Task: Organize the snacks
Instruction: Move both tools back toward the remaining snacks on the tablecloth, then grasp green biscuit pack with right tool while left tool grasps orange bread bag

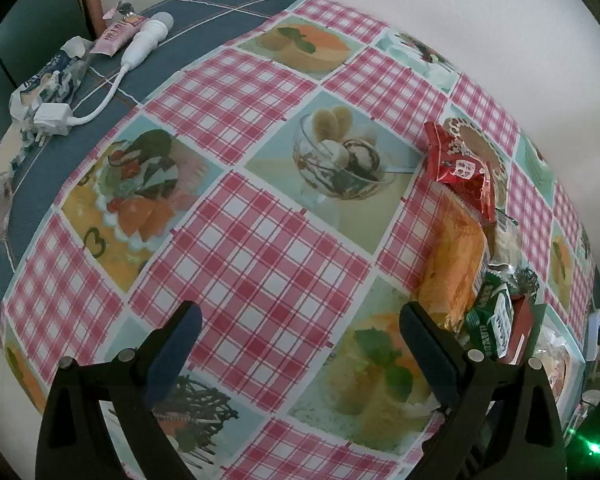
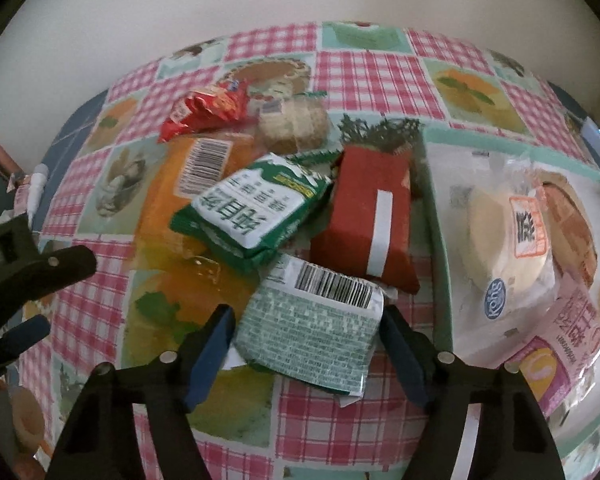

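Observation:
A pile of snacks lies on the checked tablecloth (image 2: pixel 340 432). In it are a red crinkled packet (image 2: pixel 204 114), an orange bread pack (image 2: pixel 172 200), a green-and-white packet (image 2: pixel 256 212) and a red box (image 2: pixel 364 220). A pale green packet with a barcode (image 2: pixel 312 332) lies flat nearest me, between the fingers of my right gripper (image 2: pixel 306 316). The right pad is at its edge and a narrow gap shows at the left pad. My left gripper (image 1: pixel 300 320) hangs open over bare cloth, left of the same pile (image 1: pixel 460 264).
A teal-rimmed white tray (image 2: pixel 440 208) on the right holds a wrapped round bun (image 2: pixel 504 240) and a pink packet (image 2: pixel 568 336). At the far left lie a white plug with cable (image 1: pixel 52 118), a pink tube (image 1: pixel 118 34) and a crumpled wrapper (image 1: pixel 48 80). A pale wall backs the table.

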The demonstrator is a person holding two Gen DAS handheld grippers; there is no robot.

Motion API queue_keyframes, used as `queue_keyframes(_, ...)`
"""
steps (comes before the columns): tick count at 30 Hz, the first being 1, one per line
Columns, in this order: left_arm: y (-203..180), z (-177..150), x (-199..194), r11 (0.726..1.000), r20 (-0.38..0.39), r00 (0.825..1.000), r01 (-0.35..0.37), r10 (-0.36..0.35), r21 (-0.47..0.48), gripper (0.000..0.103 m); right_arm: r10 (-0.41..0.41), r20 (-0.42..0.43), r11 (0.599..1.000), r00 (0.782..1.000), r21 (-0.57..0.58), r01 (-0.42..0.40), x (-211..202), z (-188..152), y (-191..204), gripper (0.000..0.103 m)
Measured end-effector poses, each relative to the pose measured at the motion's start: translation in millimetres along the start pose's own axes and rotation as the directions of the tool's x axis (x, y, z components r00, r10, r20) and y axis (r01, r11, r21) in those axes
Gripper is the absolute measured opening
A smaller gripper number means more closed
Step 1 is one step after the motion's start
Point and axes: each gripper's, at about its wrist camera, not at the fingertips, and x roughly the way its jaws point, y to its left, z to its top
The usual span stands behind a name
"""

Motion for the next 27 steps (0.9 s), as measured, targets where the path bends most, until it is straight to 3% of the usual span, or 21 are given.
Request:
queue_keyframes(8, 0, 2, 3, 1.0, -0.006, 1.0, 0.007, -0.007, -0.005, 0.099, -0.043, 0.011, 0.998, 0.999, -0.035, 0.043, 1, 0, 4, 0.066)
queue_keyframes(27, -22, 5, -9, 0.993, 0.04, 0.993, 0.108, -0.11, 0.047, 0.099, -0.016, 0.033, 1.0, 0.999, -0.025, 0.017, -25, 5, -18, 0.062)
